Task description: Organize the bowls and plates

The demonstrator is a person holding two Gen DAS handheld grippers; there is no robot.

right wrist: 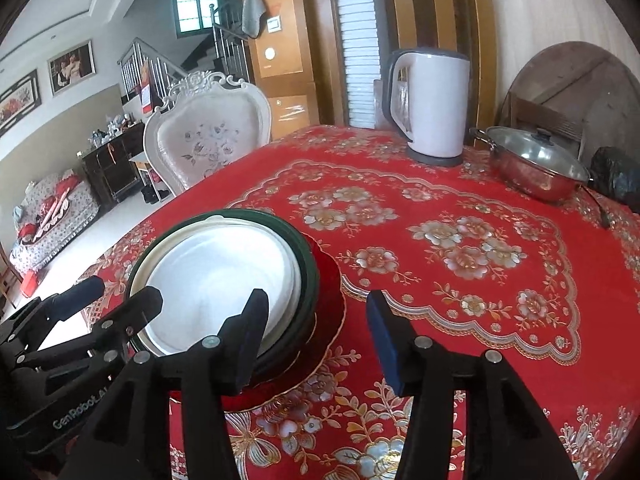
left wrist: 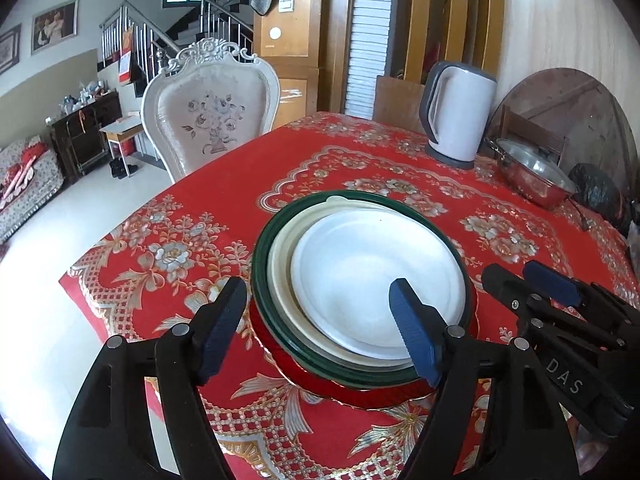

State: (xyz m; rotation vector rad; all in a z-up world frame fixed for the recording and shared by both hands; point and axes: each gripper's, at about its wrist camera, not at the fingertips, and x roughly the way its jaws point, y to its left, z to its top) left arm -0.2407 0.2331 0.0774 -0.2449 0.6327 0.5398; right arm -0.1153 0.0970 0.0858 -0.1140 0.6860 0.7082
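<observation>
Stack nested largest-down for stability, sits on counter at my 12 o'clock. Left tool and right tool both released, straddling rim, nothing gripped.

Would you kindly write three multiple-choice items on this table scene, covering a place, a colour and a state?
1. Where does the kettle stand?
A. on the chair
B. at the table's far side, left of the lidded pot
C. on the stacked dishes

2. What colour is the bottom plate of the stack?
A. red
B. blue
C. yellow

3. How is the left gripper?
A. shut on the white plate
B. open, holding nothing
C. shut on the kettle

Answers:
1 B: both wrist views show it on the cloth beside the pot.
2 A: a red rim shows under the green dish.
3 B: its fingers stand wide apart, pressing nothing.
</observation>
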